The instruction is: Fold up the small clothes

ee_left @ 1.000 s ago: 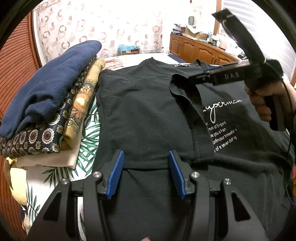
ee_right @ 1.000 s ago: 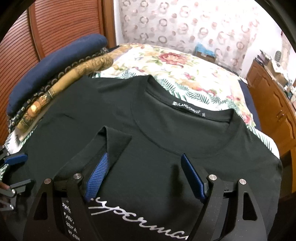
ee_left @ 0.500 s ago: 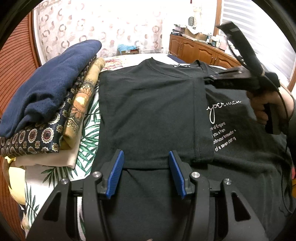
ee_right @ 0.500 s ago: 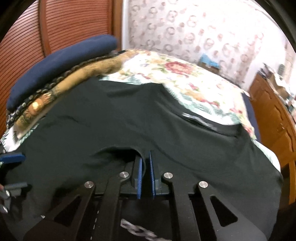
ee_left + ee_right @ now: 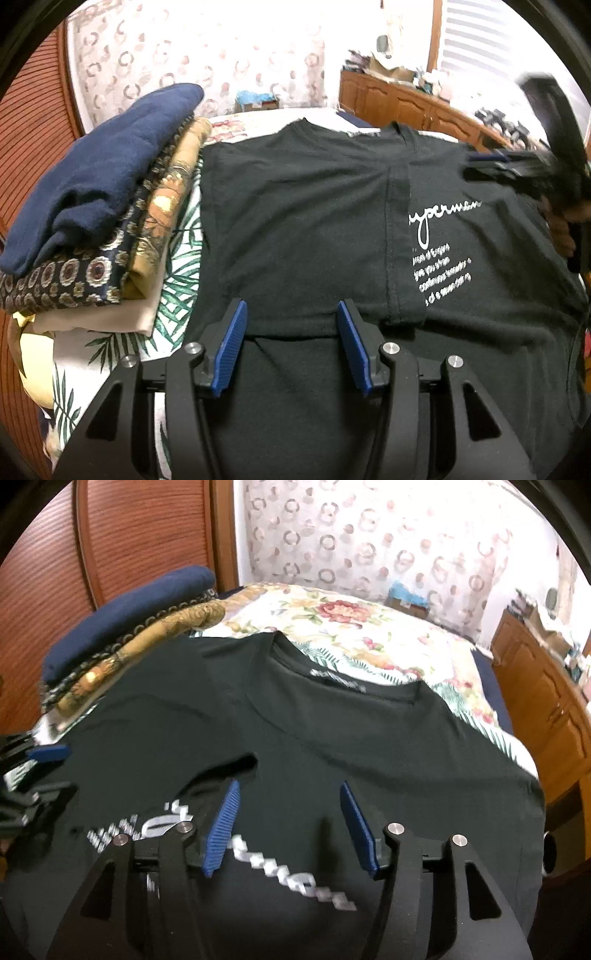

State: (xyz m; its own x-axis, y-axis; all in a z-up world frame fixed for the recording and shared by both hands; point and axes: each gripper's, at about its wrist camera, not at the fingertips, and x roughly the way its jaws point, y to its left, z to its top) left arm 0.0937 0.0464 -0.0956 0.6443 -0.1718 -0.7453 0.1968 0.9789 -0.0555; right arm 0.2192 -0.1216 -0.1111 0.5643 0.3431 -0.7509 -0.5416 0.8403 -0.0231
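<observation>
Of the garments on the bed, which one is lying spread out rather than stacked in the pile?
The black T-shirt with white lettering. It lies flat across the bed, one side folded in, while the navy garment and the patterned ones under it sit folded in a stack beside it.

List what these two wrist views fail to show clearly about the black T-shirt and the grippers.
- Black T-shirt hem: both views, hidden by the gripper bodies.
- White lettering: right wrist view, smeared by motion blur.
- Neck label: too blurred to read.
- Right gripper: left wrist view, blurred at the frame edge.
</observation>
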